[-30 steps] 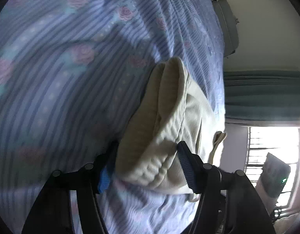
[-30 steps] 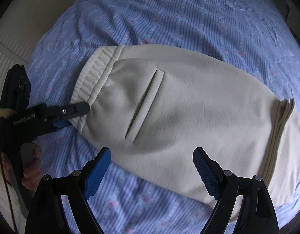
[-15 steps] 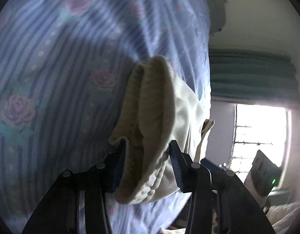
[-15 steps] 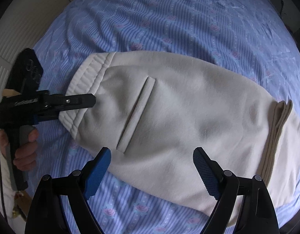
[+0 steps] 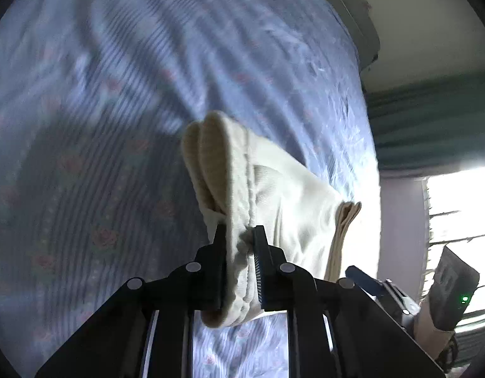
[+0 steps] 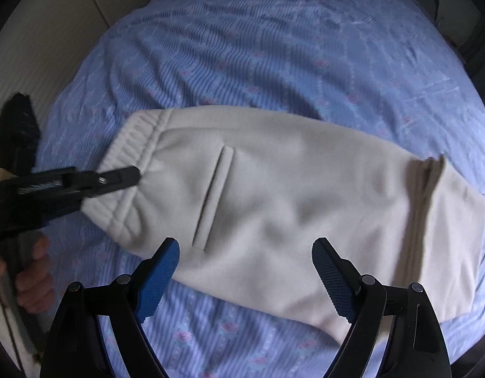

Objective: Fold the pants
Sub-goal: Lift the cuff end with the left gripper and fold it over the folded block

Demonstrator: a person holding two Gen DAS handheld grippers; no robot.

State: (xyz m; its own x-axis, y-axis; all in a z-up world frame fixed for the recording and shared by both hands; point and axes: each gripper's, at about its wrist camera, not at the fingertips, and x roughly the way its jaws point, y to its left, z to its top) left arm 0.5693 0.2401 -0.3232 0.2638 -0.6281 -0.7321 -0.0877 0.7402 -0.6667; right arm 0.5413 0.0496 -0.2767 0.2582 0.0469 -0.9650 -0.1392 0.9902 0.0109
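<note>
Right wrist view: the cream pants (image 6: 289,195) lie on the striped blue sheet (image 6: 274,47), already doubled into a compact slab. The ribbed waistband (image 6: 129,145) points left; the stacked leg cuffs (image 6: 428,182) sit at the right, lying over the lower layer. A welt pocket (image 6: 214,198) faces up. The surface is mostly flat, with mild puckers near the waistband.

Left gripper (image 6: 129,178): enters from the left, fingers clamped on the waistband edge. Left wrist view confirms it: the left gripper (image 5: 239,252) has the jaws nearly together with the bunched waistband (image 5: 217,163) pinched between them, and that end appears raised slightly off the sheet.

Right gripper (image 6: 245,271): jaws spread wide, holding nothing, hovering above the near edge of the pants about mid-length. No contact with the cloth is visible.

Progress, as a judgement: legs look laid together and folded up once, so the early folds are done. What is left is probably one more fold, carrying the waistband end over toward the cuffs, then letting go and smoothing. The right gripper seems placed to pin or take the near edge for that fold.

Risk: the single pinch at the waistband may let the layers slide apart when lifted.
</note>
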